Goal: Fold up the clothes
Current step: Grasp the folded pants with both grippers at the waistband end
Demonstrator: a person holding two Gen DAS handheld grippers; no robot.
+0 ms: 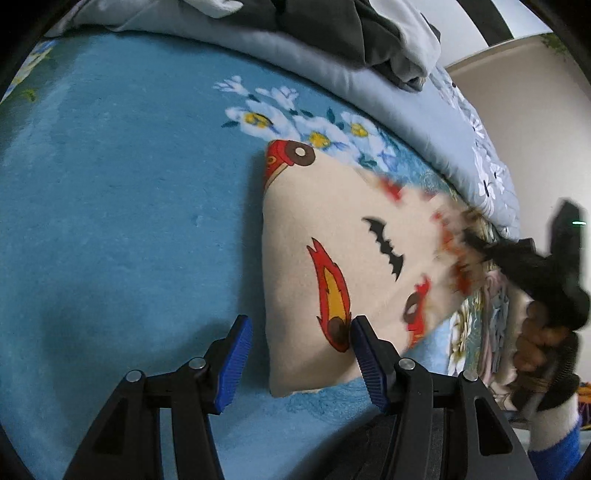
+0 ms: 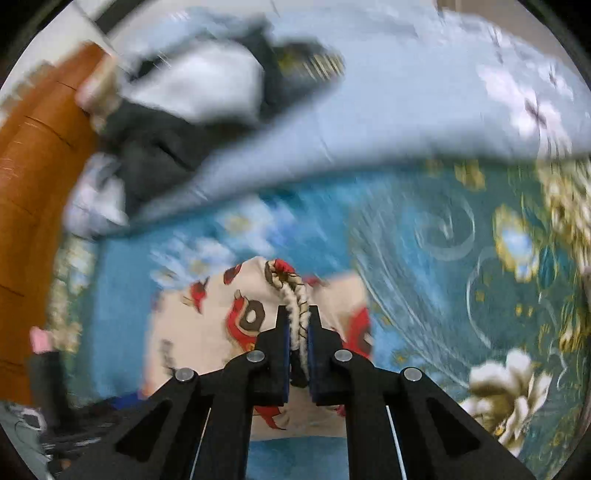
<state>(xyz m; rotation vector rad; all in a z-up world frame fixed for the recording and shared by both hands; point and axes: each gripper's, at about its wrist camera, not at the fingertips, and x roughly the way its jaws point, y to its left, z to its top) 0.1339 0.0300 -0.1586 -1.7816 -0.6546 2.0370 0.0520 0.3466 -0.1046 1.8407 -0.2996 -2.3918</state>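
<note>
My right gripper (image 2: pixel 296 325) has its fingers pinched tight on a bunched fold of the cream printed garment (image 1: pixel 340 258), the gathered edge standing up between the pads, while my left gripper (image 1: pixel 301 354) hangs with its fingers spread wide and empty, straddling the garment's near corner just above the blue blanket (image 1: pixel 129 221). The garment lies on that blanket on the bed, part of it flat and part lifted toward my right; from the left wrist view the raised side is smeared with motion, so I cannot say how high it is. It looks like a soft, light fleece piece with no stiffness at all: it will droop wherever I am not holding it, and the thick nap should give a sure grip without slipping. I judge the best holds are the corners and the hem, not the middle, so the left fingers ought to close on that near corner to keep the fold line straight. To the left there is a broad open stretch of blanket to lay it on. Beyond it the grey quilt (image 1: pixel 369 85) rises like a ridge with a pile of dark and white clothes (image 1: pixel 369 33) on top, so I would keep the fold short of that edge.
</note>
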